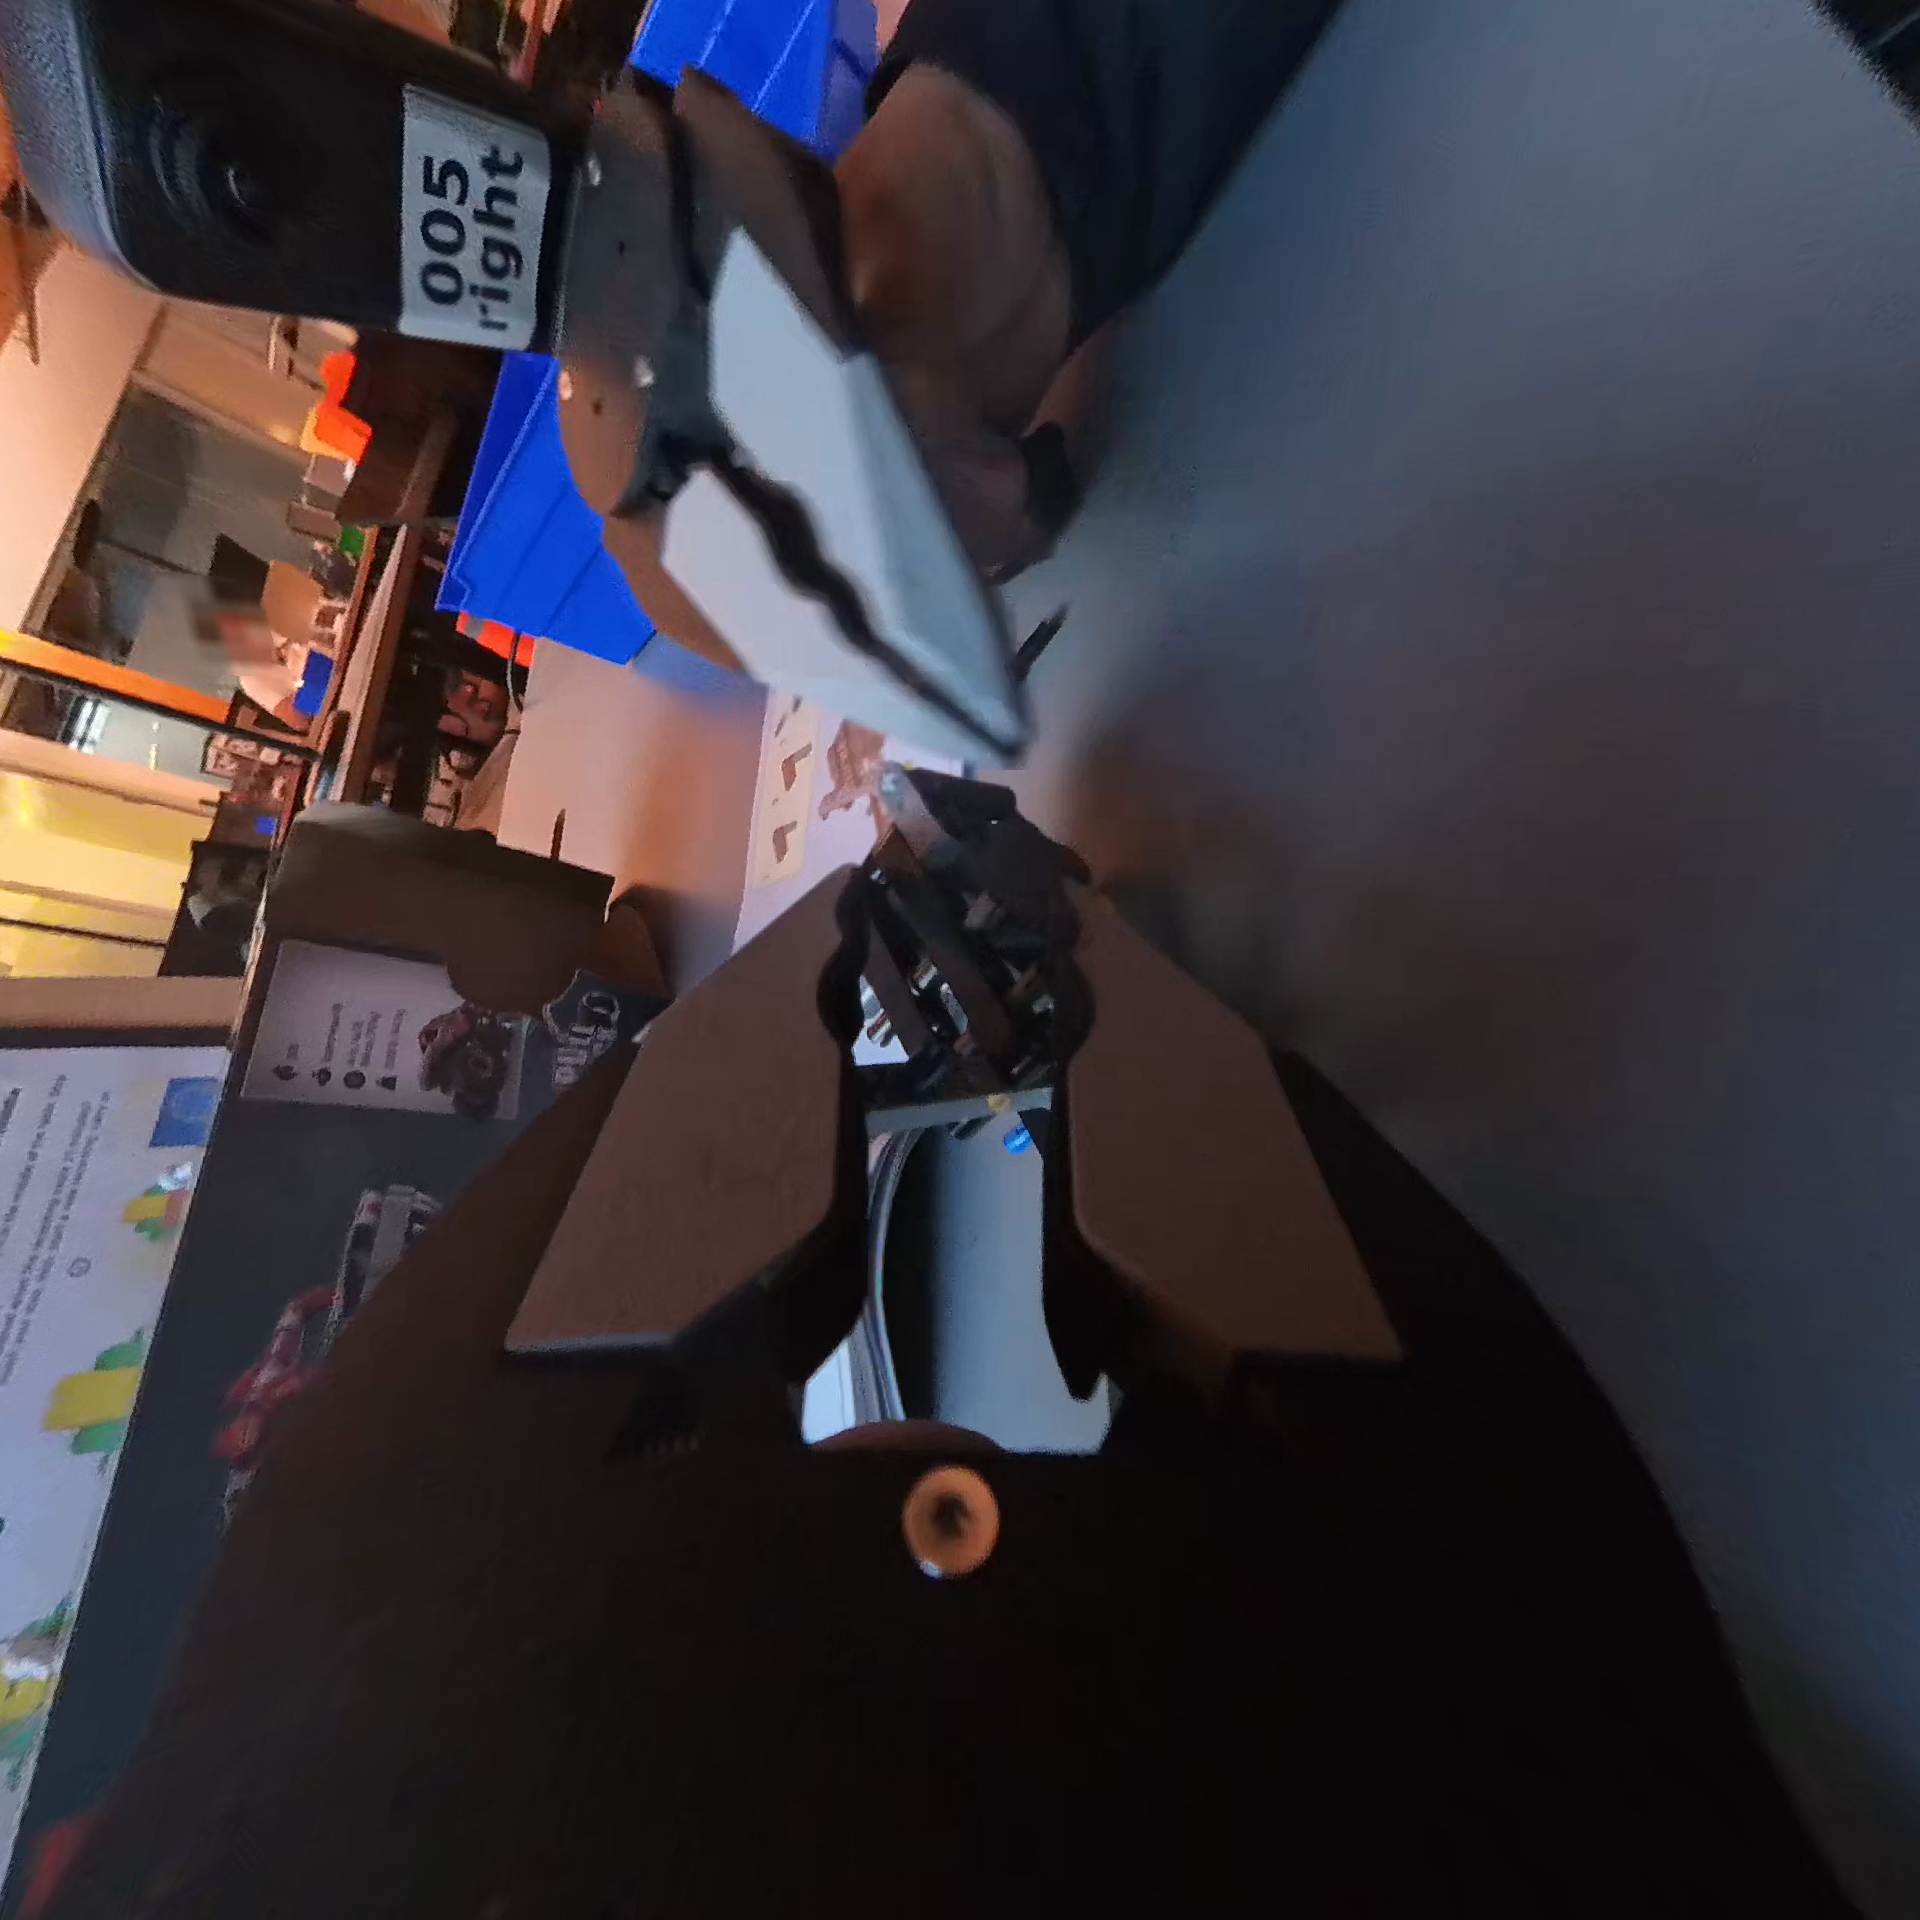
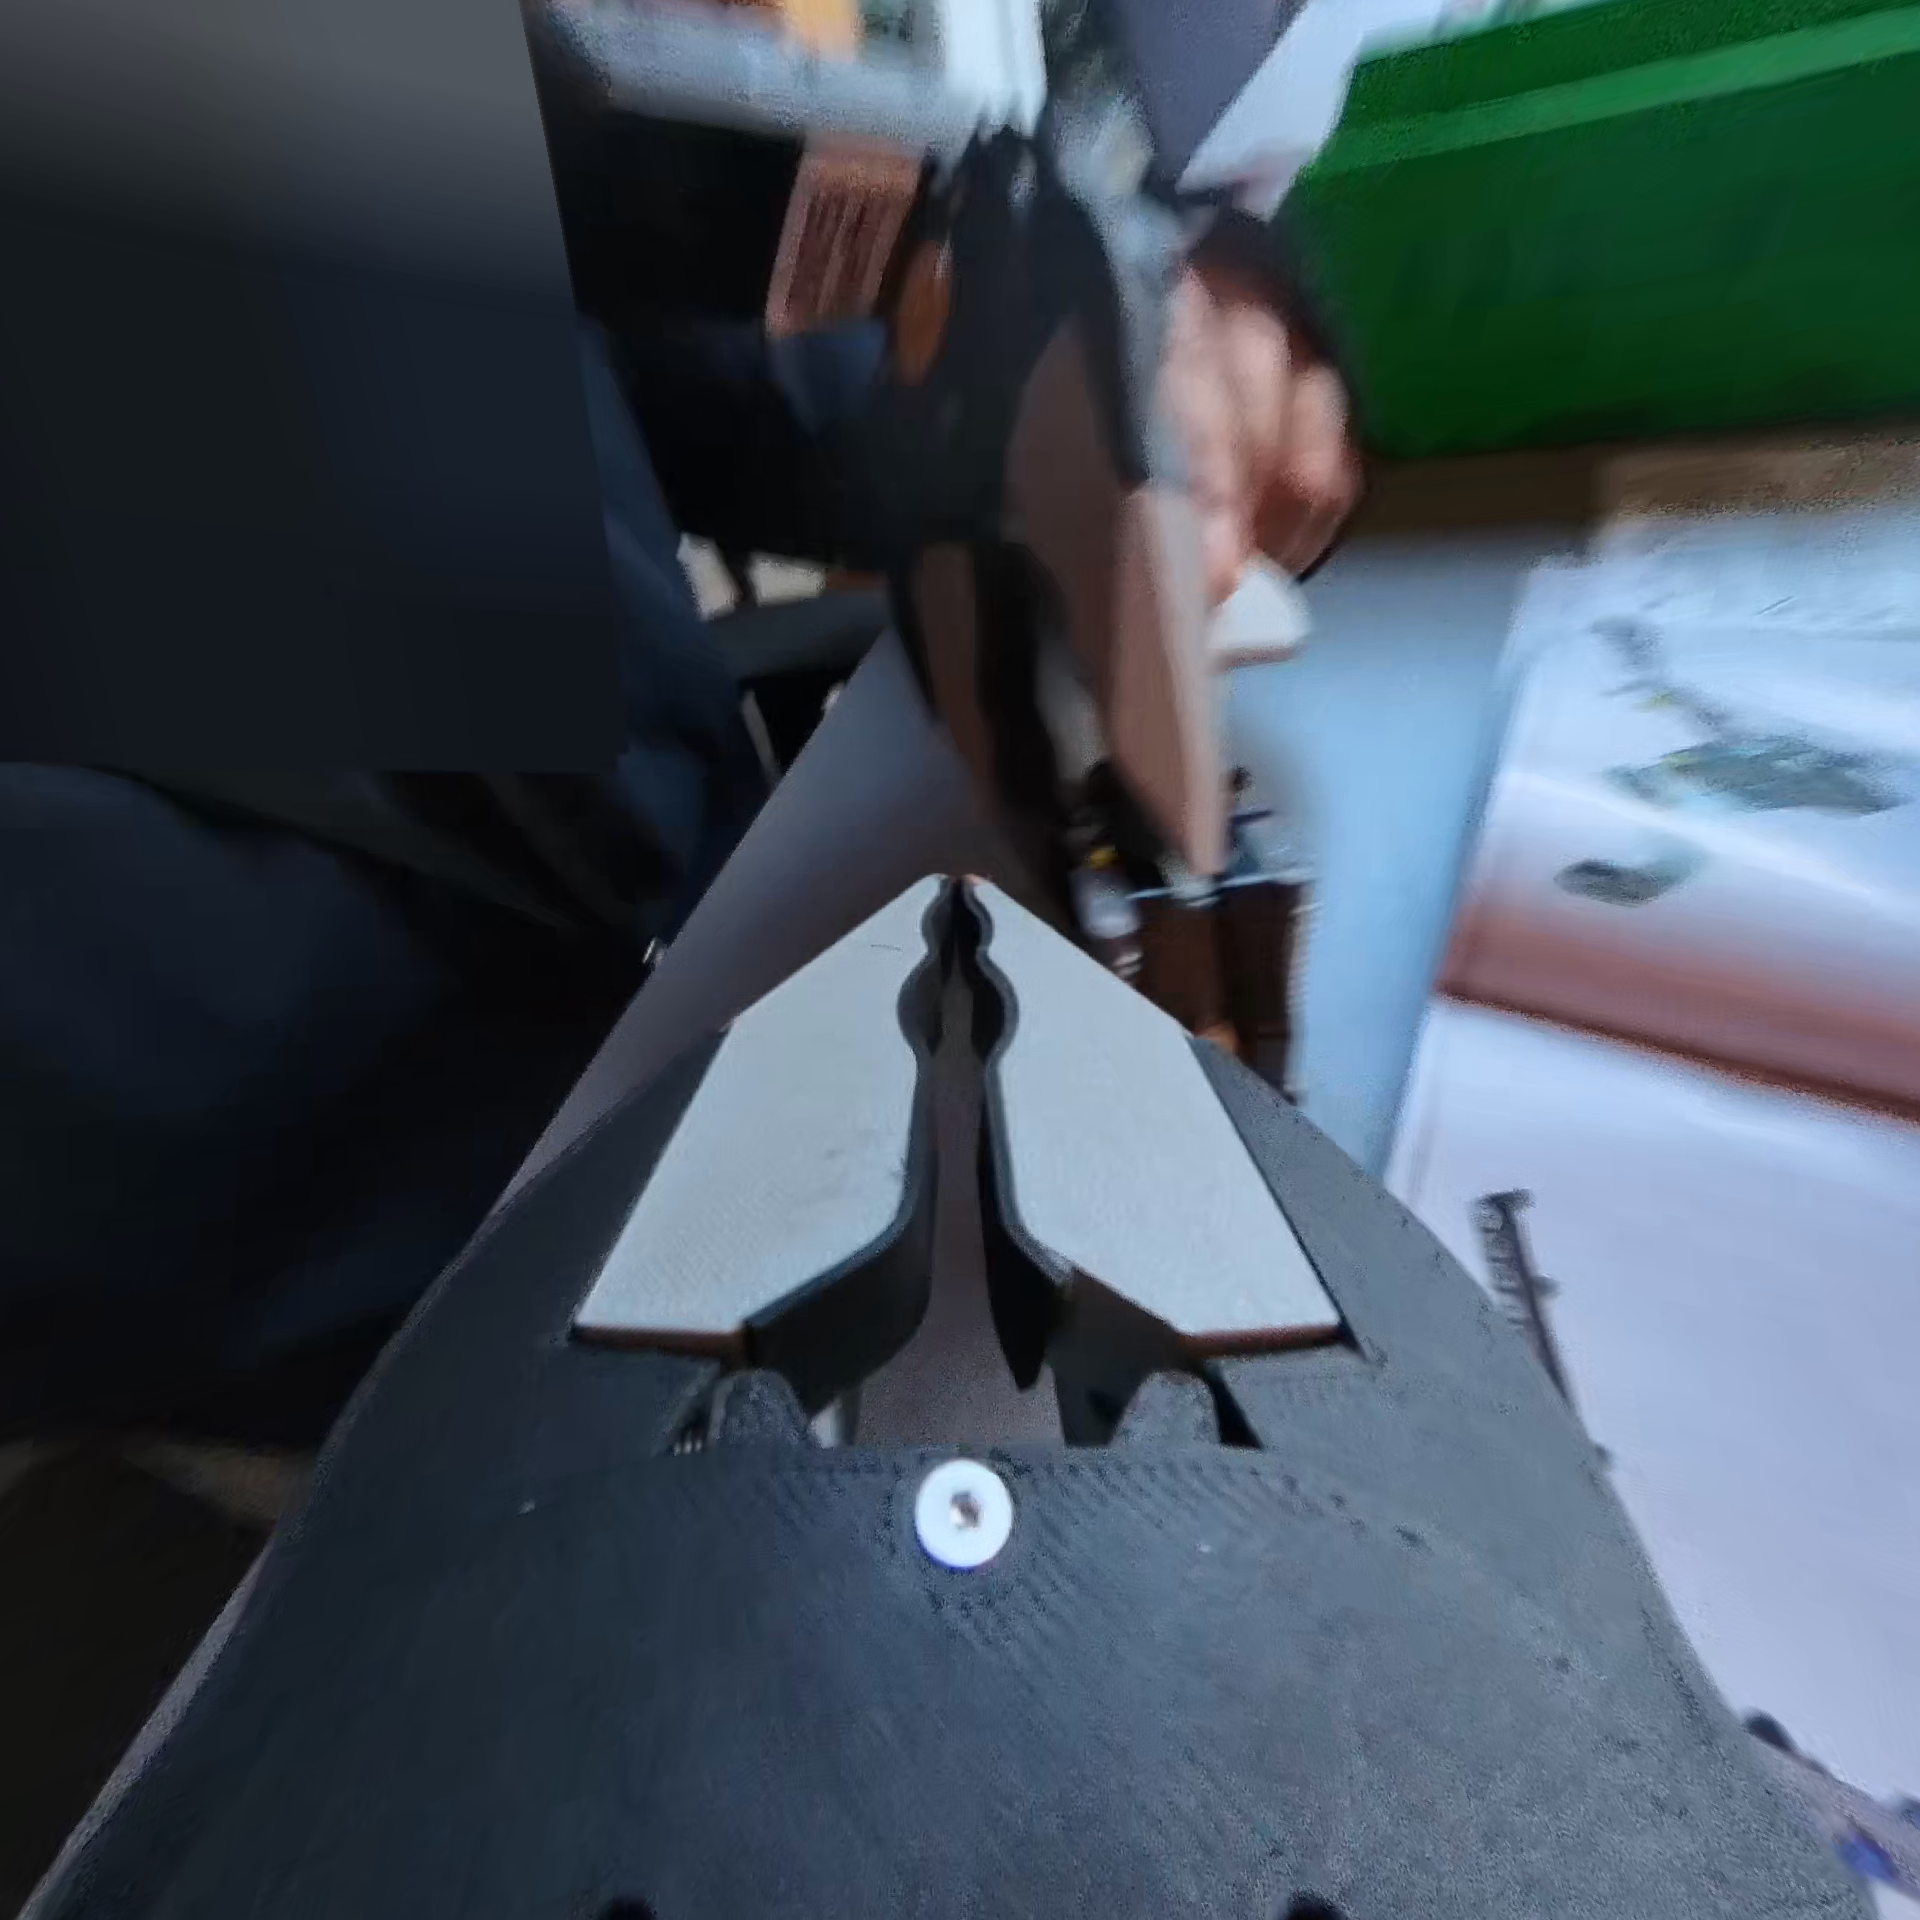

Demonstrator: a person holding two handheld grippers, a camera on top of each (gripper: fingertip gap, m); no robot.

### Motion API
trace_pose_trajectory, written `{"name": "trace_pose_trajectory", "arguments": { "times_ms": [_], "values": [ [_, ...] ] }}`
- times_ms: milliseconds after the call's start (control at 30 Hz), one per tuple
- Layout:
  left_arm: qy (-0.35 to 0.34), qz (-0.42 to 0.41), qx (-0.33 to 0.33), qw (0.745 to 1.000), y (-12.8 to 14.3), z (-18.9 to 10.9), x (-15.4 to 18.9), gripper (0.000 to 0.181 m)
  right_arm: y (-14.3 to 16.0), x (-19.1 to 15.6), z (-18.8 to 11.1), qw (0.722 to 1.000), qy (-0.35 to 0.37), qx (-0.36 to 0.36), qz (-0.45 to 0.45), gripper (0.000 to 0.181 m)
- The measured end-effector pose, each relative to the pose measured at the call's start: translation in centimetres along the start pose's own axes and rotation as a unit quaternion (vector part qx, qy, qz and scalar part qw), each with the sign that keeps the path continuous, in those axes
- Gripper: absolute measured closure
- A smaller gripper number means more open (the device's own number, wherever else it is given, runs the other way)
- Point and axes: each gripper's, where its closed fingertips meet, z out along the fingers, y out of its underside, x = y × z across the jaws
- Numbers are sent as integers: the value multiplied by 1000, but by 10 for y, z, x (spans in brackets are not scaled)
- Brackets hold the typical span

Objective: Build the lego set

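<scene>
My left gripper (image 1: 966, 904) is shut on a small dark Lego assembly (image 1: 971, 987) made of black and brown pieces with studs, held between its fingertips above the grey table (image 1: 1507, 727). My right gripper (image 1: 1000, 730) comes in from the upper left with its jaws together, and its tips are just beyond the far end of the assembly. In the right wrist view the right gripper (image 2: 961, 885) is shut with nothing visible between its tips. The left gripper (image 2: 1195, 868) and the blurred assembly (image 2: 1164, 883) are close ahead of it.
The dark Lego box (image 1: 395, 1164) stands at the left and the open instruction booklet (image 1: 805, 790) lies behind the assembly. Blue bins (image 1: 540, 540) are at the back and a green bin (image 2: 1621, 260) at the upper right. A thin black part (image 2: 1517, 1288) lies on white paper. Left and right tips are no more than a few centimetres apart.
</scene>
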Motion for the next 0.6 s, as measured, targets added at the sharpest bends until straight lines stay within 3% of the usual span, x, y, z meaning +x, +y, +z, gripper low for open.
{"name": "trace_pose_trajectory", "arguments": {
  "times_ms": [67, 167, 333, 500, 600],
  "values": [
    [-9, 3, -12, 1000, 5, 0, -4, 150, 25, 1, 12, 995, 8, -95, -8, 181],
    [-6, 8, 4, 1000, 7, -4, -3, 150, 6, 2, 7, 996, 45, -34, -67, 178],
    [-12, 44, 22, 999, 3, -7, 1, 149, -16, 21, -23, 994, 99, 31, -40, 155],
    [-15, 49, 22, 998, 2, -7, 2, 149, -4, 28, -12, 989, 129, -20, -71, 167],
    [-12, 48, 27, 998, 1, -8, 3, 149, -8, 29, -8, 987, 137, -15, -87, 173]
  ]
}}
